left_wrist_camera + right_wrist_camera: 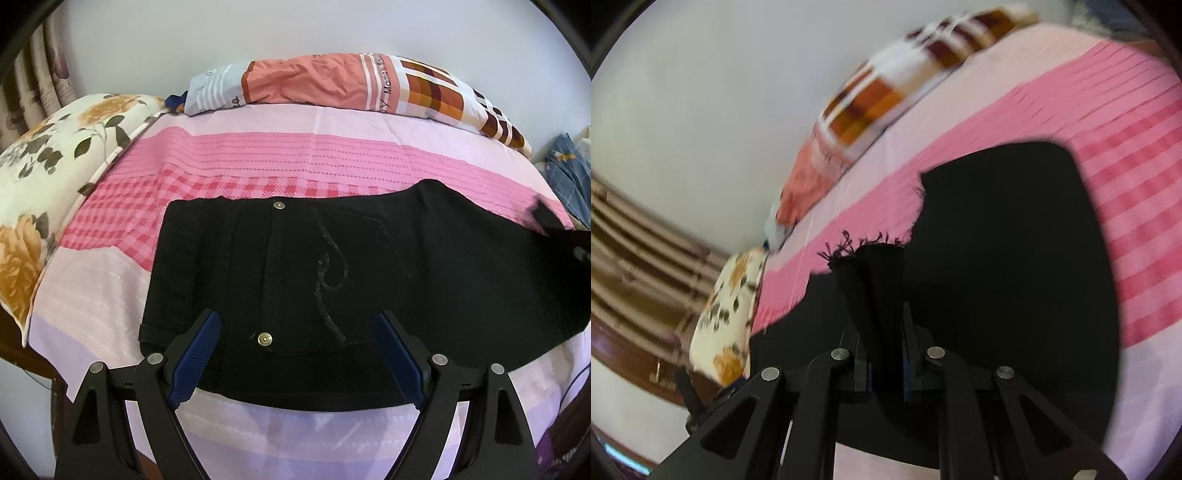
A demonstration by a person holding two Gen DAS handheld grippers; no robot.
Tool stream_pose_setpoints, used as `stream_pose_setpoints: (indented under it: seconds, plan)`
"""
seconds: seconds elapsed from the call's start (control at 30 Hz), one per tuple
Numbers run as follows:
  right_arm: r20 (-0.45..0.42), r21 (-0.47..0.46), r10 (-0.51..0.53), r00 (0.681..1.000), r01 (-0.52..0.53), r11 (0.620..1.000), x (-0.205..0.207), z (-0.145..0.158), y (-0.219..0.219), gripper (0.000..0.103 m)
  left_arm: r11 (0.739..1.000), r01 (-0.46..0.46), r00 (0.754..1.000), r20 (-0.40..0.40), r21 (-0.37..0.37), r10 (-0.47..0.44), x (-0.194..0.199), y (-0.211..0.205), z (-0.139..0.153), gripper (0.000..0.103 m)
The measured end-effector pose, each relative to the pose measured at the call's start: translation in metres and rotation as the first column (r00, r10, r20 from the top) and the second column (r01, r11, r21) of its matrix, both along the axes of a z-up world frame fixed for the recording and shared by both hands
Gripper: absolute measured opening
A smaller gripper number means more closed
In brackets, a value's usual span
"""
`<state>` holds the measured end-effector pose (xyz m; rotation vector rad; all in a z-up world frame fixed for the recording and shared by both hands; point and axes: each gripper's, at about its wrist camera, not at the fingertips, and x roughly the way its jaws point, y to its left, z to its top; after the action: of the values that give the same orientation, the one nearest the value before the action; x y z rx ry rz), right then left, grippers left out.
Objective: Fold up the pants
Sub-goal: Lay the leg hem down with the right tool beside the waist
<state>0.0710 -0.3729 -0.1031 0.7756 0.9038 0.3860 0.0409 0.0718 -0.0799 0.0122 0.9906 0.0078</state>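
Observation:
Black pants (332, 266) lie on the pink bed sheet (258, 162), waist to the left, back pocket with stitched swirl facing up. My left gripper (297, 321) is open and empty, its blue pads (199, 354) spread just above the near edge of the waist area. In the right wrist view my right gripper (886, 317) is shut on a bunched, frayed leg hem of the pants (875, 280), lifted above the rest of the black cloth (1015, 258). The right gripper also shows at the right edge of the left wrist view (554, 221).
A floral pillow (40, 192) lies at the bed's left end. A folded patchwork quilt (351, 81) lies along the far edge by the white wall. Blue cloth (569, 173) sits off the right end. Curtains (635, 258) hang at left.

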Motion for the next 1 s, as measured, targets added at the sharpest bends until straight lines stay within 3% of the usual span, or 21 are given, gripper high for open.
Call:
stream_pose_setpoints:
  seconds: [0.37,0.57,0.77,1.0]
  plan:
    - [-0.017,0.030,0.154,0.988,-0.153,0.988,0.007,-0.014,0.080,0.011,1.000,0.014,0.999,-0.031,-0.012,-0.015,0.001,-0.004,-0.007,0.086]
    - [-0.019,0.003,0.253,0.967,-0.253,0.967,-0.001,-0.019,0.121,0.011,1.000,0.018,0.999,-0.044,-0.011,-0.019,0.001,-0.005,-0.010,0.086]
    - [-0.028,-0.032,0.333,0.942,-0.334,0.942,-0.009,-0.026,0.143,0.011,1.000,0.017,0.998,-0.065,-0.019,-0.019,0.002,-0.005,-0.014,0.086]
    - [-0.018,-0.051,0.355,0.935,-0.355,0.934,-0.009,-0.026,0.147,0.012,1.000,0.011,0.996,-0.083,-0.026,-0.013,0.003,-0.004,-0.019,0.086]
